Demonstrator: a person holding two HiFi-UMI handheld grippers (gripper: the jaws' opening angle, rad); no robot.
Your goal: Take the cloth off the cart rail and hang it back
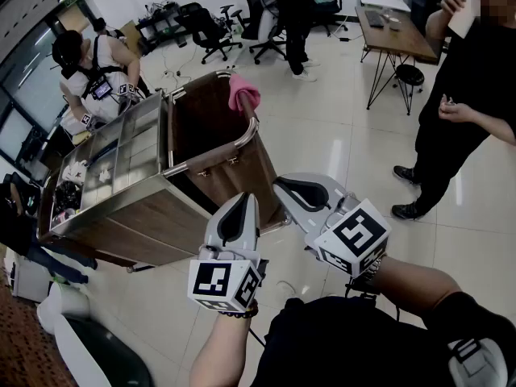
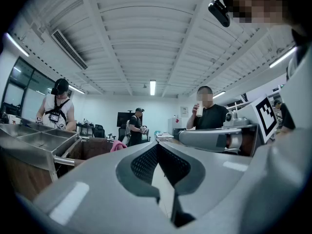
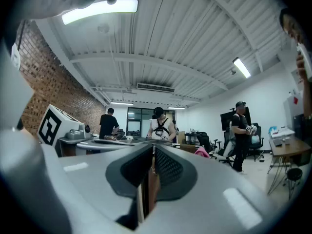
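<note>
A pink cloth (image 1: 243,91) hangs over the far end rail of the cart (image 1: 211,158), a steel-topped trolley with brown wooden sides. Both grippers are held up in front of me, short of the cart's near corner and well apart from the cloth. My left gripper (image 1: 245,201) is shut with nothing between its jaws, and my right gripper (image 1: 280,186) beside it is also shut and empty. In the left gripper view the cloth (image 2: 118,146) shows small, far beyond the gripper (image 2: 155,145). The right gripper view has the cloth (image 3: 201,152) past its gripper (image 3: 152,149).
A person in a white shirt and harness (image 1: 95,81) stands behind the cart at the left. Another person in black (image 1: 463,103) stands at the right on the tiled floor. A wooden desk (image 1: 393,24), a stool (image 1: 409,75) and office chairs (image 1: 205,29) lie further back.
</note>
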